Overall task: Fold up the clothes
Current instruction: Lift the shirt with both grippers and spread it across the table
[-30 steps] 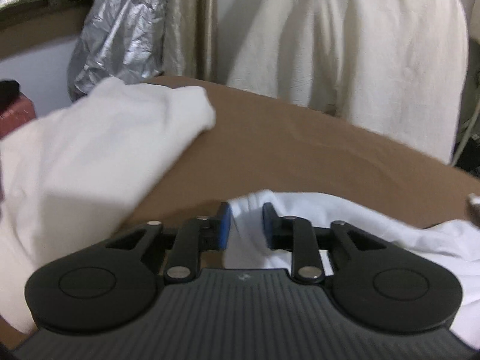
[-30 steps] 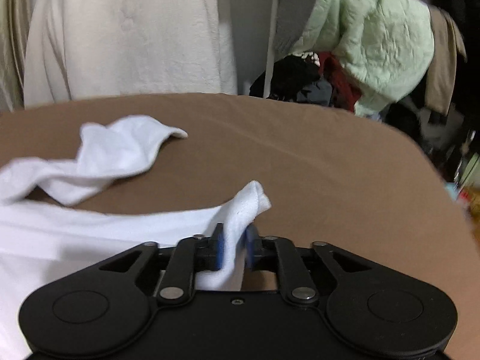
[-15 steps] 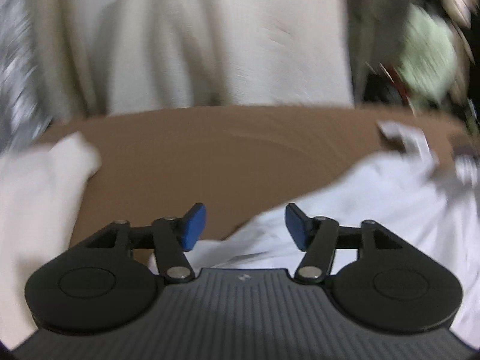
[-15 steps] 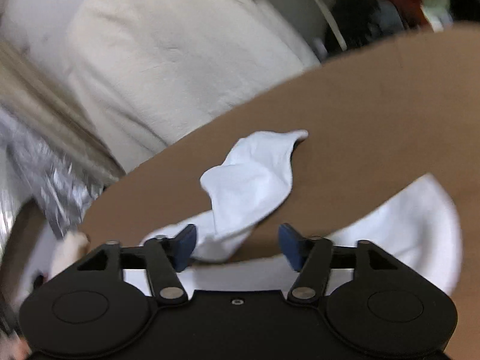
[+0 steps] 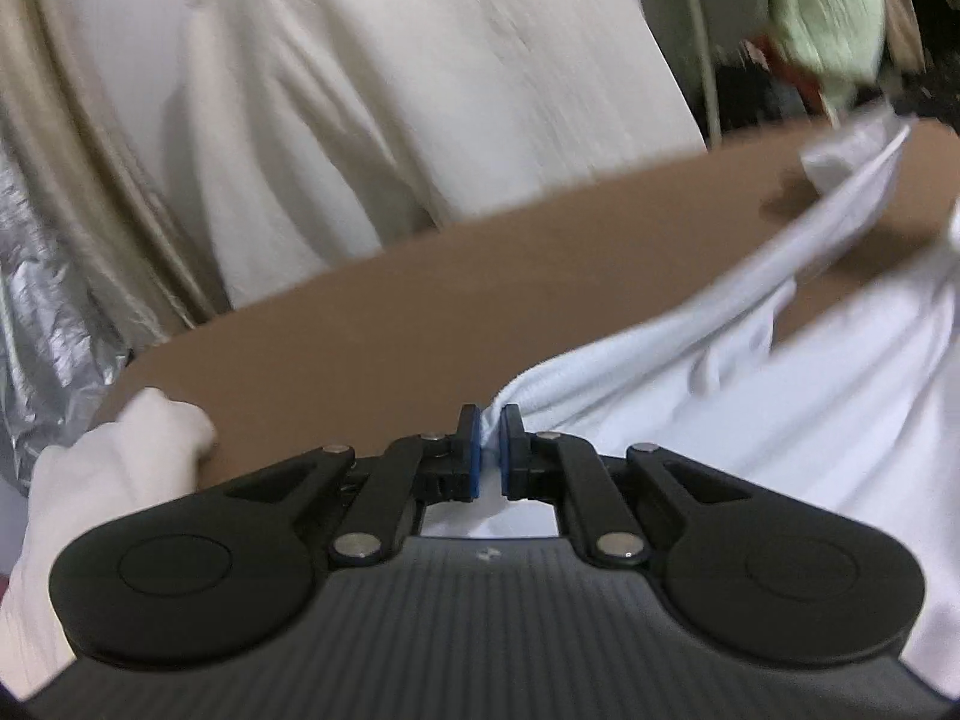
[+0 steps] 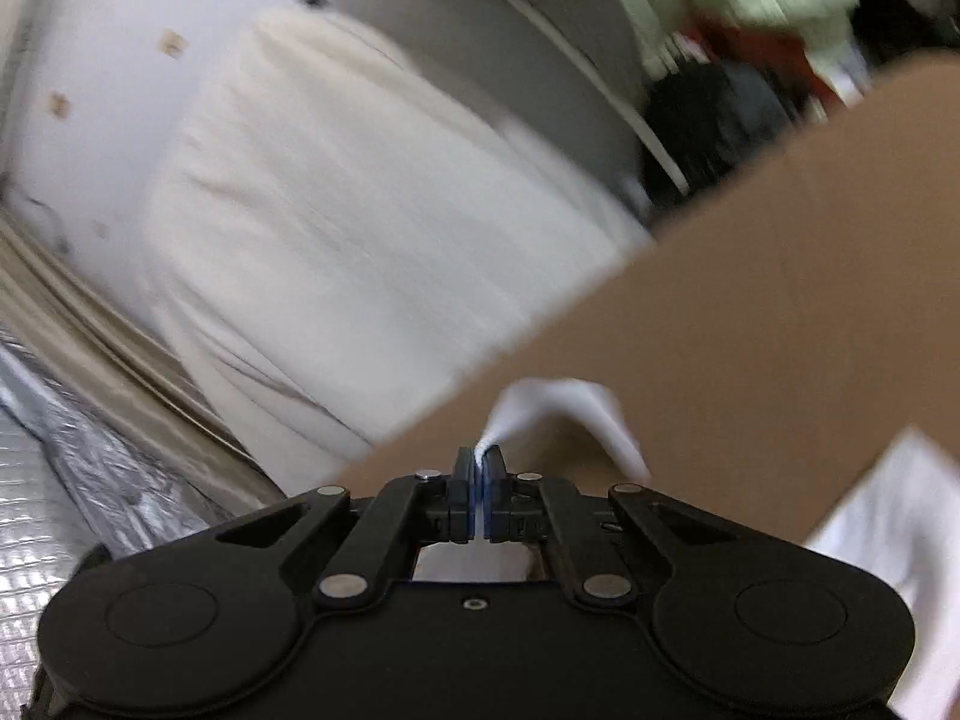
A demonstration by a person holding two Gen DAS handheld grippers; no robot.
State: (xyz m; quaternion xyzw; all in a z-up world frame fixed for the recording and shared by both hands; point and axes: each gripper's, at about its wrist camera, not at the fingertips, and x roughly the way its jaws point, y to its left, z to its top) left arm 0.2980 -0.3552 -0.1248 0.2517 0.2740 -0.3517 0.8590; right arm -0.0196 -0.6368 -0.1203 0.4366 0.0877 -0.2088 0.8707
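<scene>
A white garment [image 5: 780, 396] lies rumpled across the right side of the brown table [image 5: 390, 312]. My left gripper [image 5: 491, 426] is shut on a ribbed edge of it near the table's middle. In the right wrist view, my right gripper [image 6: 479, 457] is shut on a thin white fold of the garment [image 6: 552, 402], which rises from the blue pads and drapes to the right. More white cloth [image 6: 888, 516] shows at the right edge, blurred. A cream folded cloth [image 5: 102, 480] sits at the left of the table.
A large cream cover [image 5: 360, 90] hangs behind the table. Silver foil sheeting [image 5: 42, 324] is at the left, and a pile of green, red and dark clothes [image 6: 750, 12] is at the back right. The table's far edge curves close ahead.
Both grippers stood open half a second ago; both have now shut on the white garment. The views swung, and the right view is tilted and blurred.
</scene>
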